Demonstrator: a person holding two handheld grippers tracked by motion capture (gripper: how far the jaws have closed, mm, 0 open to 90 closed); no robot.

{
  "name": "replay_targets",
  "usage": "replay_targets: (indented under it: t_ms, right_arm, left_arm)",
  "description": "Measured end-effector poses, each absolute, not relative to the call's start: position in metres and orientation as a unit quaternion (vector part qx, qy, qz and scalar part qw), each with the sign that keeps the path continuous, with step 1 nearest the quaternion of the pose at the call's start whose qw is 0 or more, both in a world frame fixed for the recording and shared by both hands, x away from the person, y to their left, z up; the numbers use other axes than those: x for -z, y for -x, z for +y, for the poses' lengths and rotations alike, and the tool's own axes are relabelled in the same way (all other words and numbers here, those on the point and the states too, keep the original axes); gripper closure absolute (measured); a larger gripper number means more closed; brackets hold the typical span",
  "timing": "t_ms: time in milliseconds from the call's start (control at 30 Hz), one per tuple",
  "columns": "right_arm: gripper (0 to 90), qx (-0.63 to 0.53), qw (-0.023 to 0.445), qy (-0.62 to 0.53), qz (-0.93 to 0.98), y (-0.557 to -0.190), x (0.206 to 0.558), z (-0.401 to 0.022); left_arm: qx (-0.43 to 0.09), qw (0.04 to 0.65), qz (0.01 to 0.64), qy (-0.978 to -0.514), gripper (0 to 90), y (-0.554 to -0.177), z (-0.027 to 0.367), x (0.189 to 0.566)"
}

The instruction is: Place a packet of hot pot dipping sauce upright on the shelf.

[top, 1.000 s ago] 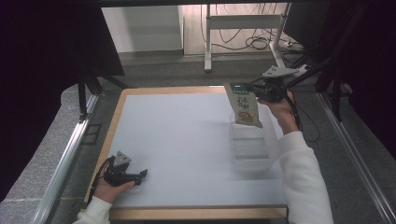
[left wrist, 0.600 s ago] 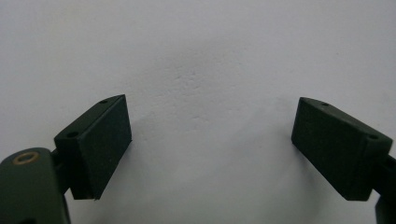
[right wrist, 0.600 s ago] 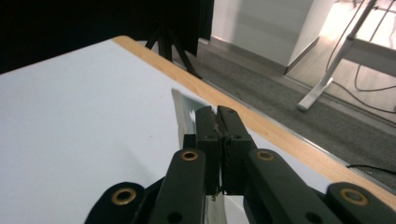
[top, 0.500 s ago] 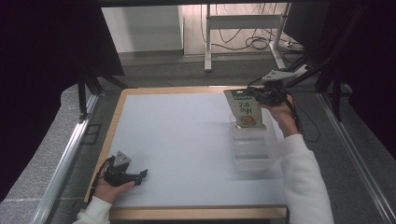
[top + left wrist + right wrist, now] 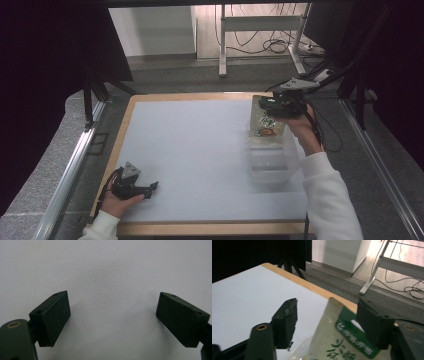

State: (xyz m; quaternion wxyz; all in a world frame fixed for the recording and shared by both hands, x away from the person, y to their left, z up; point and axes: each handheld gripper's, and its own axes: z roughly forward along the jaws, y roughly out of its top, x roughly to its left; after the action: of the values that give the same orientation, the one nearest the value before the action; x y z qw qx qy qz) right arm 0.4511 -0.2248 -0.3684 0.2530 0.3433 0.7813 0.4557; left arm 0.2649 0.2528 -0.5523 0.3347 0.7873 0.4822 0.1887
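A cream snack pouch (image 5: 266, 120) with a green label stands tilted in the far end of a clear plastic container (image 5: 270, 165) at the table's right side. My right gripper (image 5: 281, 104) hovers at the pouch's top. Its jaws have just been opening. In the right gripper view the pouch top (image 5: 337, 340) sits between the spread jaws of the right gripper (image 5: 327, 308); the left pad stands clear of it and the right pad is close beside it. My left gripper (image 5: 150, 189) rests near the table's front left corner, and the left gripper (image 5: 112, 305) is open over bare white surface.
A white mat (image 5: 190, 145) covers the wooden-edged table (image 5: 125, 130). Metal rails run along both sides. Beyond the far edge are a white desk frame (image 5: 222, 45) and floor cables (image 5: 270, 47).
The right gripper's jaws spread apart and let go of the pouch. The pouch now sits lower and more tilted in the container. The left hand stayed put.
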Motion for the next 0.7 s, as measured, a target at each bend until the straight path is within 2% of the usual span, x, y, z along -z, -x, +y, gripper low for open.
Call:
replay_targets:
  t_ms: [200,467,700]
  right_arm:
    - [26.4,-0.468,0.220,-0.329,0.790,-0.422,0.375,-0.205]
    - [25.7,-0.474,0.173,-0.274,0.819,-0.371,0.397,-0.171]
    - [24.8,-0.462,0.125,-0.248,0.843,-0.342,0.423,-0.146]
  left_arm:
    - [-0.189,0.334,0.481,-0.788,11.9,-0.265,0.253,0.552]
    - [-0.191,0.334,0.480,-0.788,11.9,-0.264,0.253,0.551]
    - [-0.193,0.337,0.480,-0.787,12.0,-0.263,0.252,0.551]
